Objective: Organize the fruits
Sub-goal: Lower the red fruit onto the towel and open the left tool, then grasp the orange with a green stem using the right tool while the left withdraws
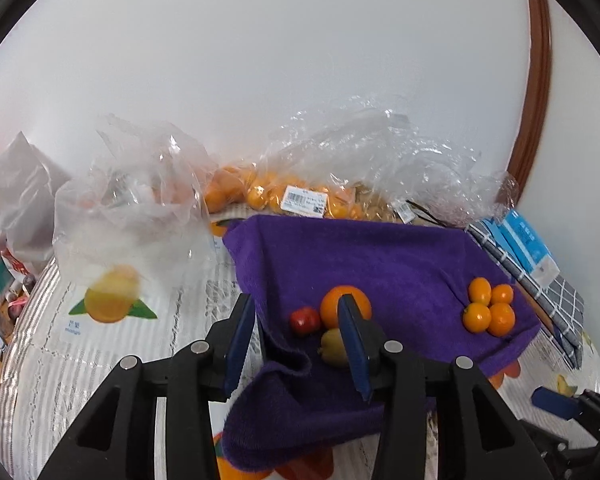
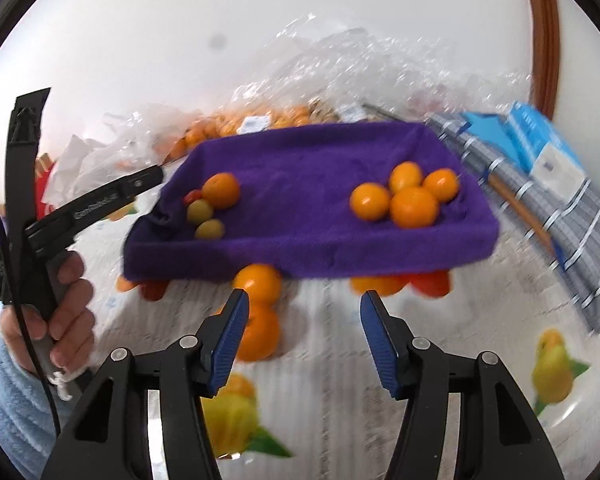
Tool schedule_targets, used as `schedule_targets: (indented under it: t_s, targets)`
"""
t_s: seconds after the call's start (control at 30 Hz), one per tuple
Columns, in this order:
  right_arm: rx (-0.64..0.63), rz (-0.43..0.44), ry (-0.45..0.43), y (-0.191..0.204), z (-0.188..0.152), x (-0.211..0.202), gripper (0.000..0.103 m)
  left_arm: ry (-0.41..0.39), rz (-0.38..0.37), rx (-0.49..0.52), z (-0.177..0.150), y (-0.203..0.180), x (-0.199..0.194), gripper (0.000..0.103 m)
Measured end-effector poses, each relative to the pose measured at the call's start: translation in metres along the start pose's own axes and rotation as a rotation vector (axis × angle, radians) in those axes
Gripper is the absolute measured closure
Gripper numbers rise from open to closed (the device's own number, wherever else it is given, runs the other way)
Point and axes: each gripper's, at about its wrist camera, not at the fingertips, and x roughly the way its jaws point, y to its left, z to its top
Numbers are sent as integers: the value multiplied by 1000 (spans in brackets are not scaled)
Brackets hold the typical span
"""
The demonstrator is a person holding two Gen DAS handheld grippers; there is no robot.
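A purple towel (image 1: 380, 264) (image 2: 300, 168) lies on the table with fruit on it. At its left sit a large orange (image 1: 332, 300) (image 2: 220, 190), a small red fruit (image 1: 305, 320) (image 2: 190, 197) and a green-yellow fruit (image 1: 332, 348) (image 2: 200, 210); the right wrist view shows a second green fruit (image 2: 210, 229). Several small oranges (image 1: 488, 312) (image 2: 408, 196) cluster at its right. My left gripper (image 1: 295, 300) (image 2: 150, 178) hovers open over the towel's left edge, holding nothing. My right gripper (image 2: 303, 298) (image 1: 556, 400) is open and empty, short of the towel's near edge.
Crumpled clear bags with oranges (image 1: 300, 196) line the wall behind the towel. A blue carton (image 1: 528, 248) lies on a checked cloth (image 1: 556, 292) at the right. White bags (image 1: 16, 200) stand at the left. The tablecloth (image 2: 332, 360) has printed fruit. A hand (image 2: 66, 312) holds the left gripper.
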Motion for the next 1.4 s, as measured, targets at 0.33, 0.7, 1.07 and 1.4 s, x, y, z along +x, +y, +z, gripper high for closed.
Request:
schedule_targets:
  t_s: [0.33, 0.7, 1.07, 1.4]
  targets:
    - [-97, 20, 35, 35, -14, 23, 46, 18, -50, -50, -5, 9, -8, 62]
    - [-85, -9, 6, 1, -19, 11, 60, 27, -189, 30, -12, -19, -21, 62]
    - [102, -169, -67, -105, -16, -25, 60, 160, -202, 246, -61, -95, -20, 62]
    - [91, -163, -100, -108, -21, -39, 60, 275, -231, 111, -65, -81, 3, 62]
